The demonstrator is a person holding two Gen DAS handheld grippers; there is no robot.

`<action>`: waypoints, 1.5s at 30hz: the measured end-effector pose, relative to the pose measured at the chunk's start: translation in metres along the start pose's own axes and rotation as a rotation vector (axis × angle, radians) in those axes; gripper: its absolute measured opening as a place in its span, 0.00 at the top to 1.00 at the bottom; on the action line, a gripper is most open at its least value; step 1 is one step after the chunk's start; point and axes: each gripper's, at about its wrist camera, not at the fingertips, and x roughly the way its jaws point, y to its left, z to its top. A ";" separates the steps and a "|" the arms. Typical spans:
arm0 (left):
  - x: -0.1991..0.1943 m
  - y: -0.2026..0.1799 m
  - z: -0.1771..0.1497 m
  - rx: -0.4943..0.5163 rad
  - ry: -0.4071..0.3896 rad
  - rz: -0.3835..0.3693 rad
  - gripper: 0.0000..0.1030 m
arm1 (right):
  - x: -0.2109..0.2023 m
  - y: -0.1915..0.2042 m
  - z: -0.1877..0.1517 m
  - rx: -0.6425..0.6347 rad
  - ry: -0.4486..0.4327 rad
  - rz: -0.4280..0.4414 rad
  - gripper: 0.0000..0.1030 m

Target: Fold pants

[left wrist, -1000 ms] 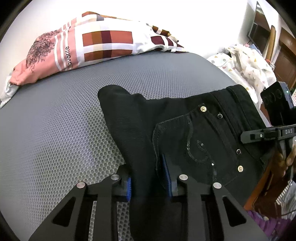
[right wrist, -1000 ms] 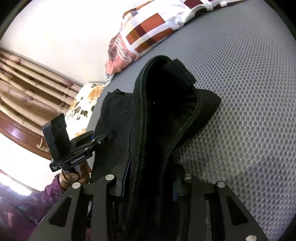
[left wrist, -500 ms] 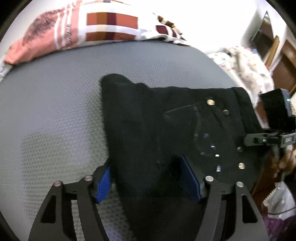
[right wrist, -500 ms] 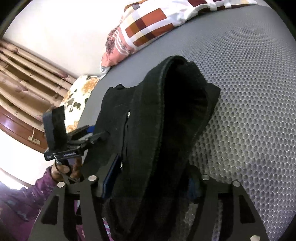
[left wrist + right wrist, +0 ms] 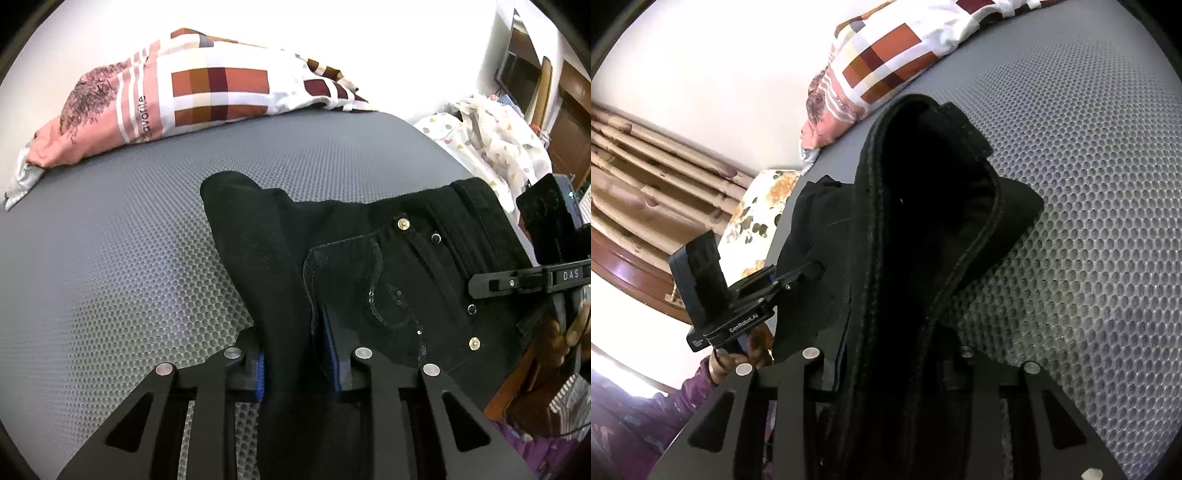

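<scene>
While left gripper (image 5: 295, 363) clamps pants (image 5: 369, 266), right gripper (image 5: 894, 369) clamps waistband.

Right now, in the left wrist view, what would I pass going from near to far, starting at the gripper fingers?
Left gripper clamped on cloth → black denim pants with the studded back pocket → bare grey honeycomb-textured mattress → pink, white and brown checked pillow → white wall.

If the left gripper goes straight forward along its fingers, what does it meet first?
The left gripper is already shut on the black pants. Straight ahead lies only more of their fabric, then probably the grey mesh mattress and the checked pillow; depth is unclear.
</scene>
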 end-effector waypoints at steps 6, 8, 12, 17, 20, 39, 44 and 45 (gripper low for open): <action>-0.016 0.002 0.001 -0.002 -0.024 0.028 0.76 | -0.003 0.009 -0.006 0.009 -0.013 0.028 0.68; -0.021 0.006 0.000 -0.008 -0.031 0.036 0.76 | 0.000 0.015 -0.005 0.003 -0.012 0.034 0.68; -0.033 0.014 -0.002 -0.016 -0.044 0.062 0.76 | 0.009 0.026 0.000 -0.010 -0.007 0.054 0.69; -0.048 0.027 -0.004 -0.025 -0.057 0.091 0.76 | 0.020 0.043 0.007 -0.028 0.001 0.072 0.69; -0.058 0.037 -0.004 -0.032 -0.067 0.108 0.76 | 0.028 0.055 0.012 -0.047 0.006 0.082 0.69; -0.103 0.123 -0.005 -0.135 -0.119 0.218 0.76 | 0.107 0.129 0.055 -0.142 0.083 0.149 0.69; -0.109 0.143 -0.007 -0.160 -0.125 0.238 0.76 | 0.125 0.139 0.064 -0.154 0.109 0.159 0.68; -0.110 0.148 -0.008 -0.165 -0.126 0.243 0.76 | 0.130 0.142 0.066 -0.157 0.115 0.162 0.68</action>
